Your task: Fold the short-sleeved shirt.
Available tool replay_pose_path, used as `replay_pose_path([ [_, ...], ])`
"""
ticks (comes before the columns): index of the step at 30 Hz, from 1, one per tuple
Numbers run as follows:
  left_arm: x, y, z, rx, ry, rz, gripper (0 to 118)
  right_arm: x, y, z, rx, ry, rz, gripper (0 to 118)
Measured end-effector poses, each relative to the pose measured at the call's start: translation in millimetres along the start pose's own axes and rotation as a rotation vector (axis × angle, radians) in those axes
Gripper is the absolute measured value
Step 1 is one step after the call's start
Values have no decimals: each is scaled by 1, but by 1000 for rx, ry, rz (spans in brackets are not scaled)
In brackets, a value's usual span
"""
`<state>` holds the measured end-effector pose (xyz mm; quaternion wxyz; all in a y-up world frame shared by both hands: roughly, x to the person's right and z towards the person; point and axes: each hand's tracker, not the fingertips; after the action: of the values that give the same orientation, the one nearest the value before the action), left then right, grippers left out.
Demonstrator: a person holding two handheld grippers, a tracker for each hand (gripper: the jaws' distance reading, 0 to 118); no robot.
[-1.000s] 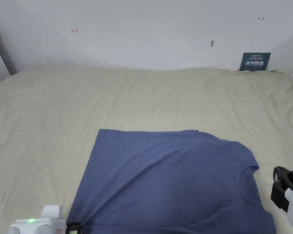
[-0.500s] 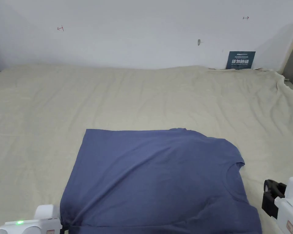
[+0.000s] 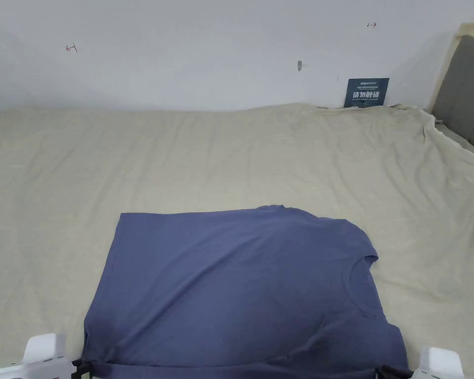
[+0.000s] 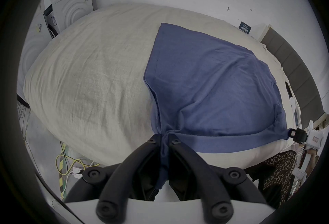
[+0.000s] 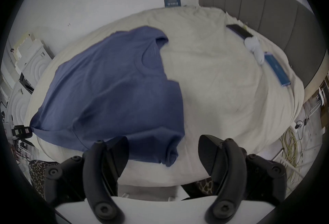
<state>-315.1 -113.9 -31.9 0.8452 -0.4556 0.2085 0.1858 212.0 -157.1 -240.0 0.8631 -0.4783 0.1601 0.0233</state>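
Note:
A blue short-sleeved shirt point(image 3: 241, 281) lies flat on the beige bed sheet point(image 3: 231, 158), collar to the right and hem to the left. My left gripper point(image 4: 163, 137) is shut on the shirt's near hem corner, with cloth bunched between the jaws. In the head view it sits at the bottom left point(image 3: 85, 366). My right gripper point(image 5: 162, 140) is open, jaws wide apart on either side of the near sleeve point(image 5: 170, 154). The head view shows it at the bottom right point(image 3: 391, 370), by the sleeve edge.
A grey headboard point(image 3: 465, 94) stands at the right and a dark sign point(image 3: 367, 92) leans on the wall. A blue box point(image 5: 276, 70), white items point(image 5: 253, 46) and a dark flat object point(image 5: 239, 30) lie near the headboard. Cables point(image 4: 69, 165) trail on the floor.
The head camera has swung right. My right gripper has dropped from beside the collar to the near sleeve at the bed's front edge. The left gripper keeps its hold on the hem corner.

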Motion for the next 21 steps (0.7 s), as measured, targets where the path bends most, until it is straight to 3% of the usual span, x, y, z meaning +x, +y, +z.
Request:
replay_pose_path([
  [6,1,-1,0,-6,1,7,4,-6,-9,-16,-44,41,-11,39],
  [7,1,-1,0,-6,1,9,4,-8,-10,-16,-40,30,-5,31],
  [8,1,-1,0,-7,1,11,4,-10,-9,-15,-30,16,15,13],
  [9,1,-1,0,-6,1,13,4,-9,-9,-13,-26,28,30,9],
  [11,1,-1,0,-6,-1,16,4,-10,-7,-7,-20,60,24,9],
  [13,0,0,0,-2,-1,15,4,-15,-3,0,12,45,87,8],
  [21,4,34,9,67,-10,26,4,-21,43,38,160,76,91,8],
])
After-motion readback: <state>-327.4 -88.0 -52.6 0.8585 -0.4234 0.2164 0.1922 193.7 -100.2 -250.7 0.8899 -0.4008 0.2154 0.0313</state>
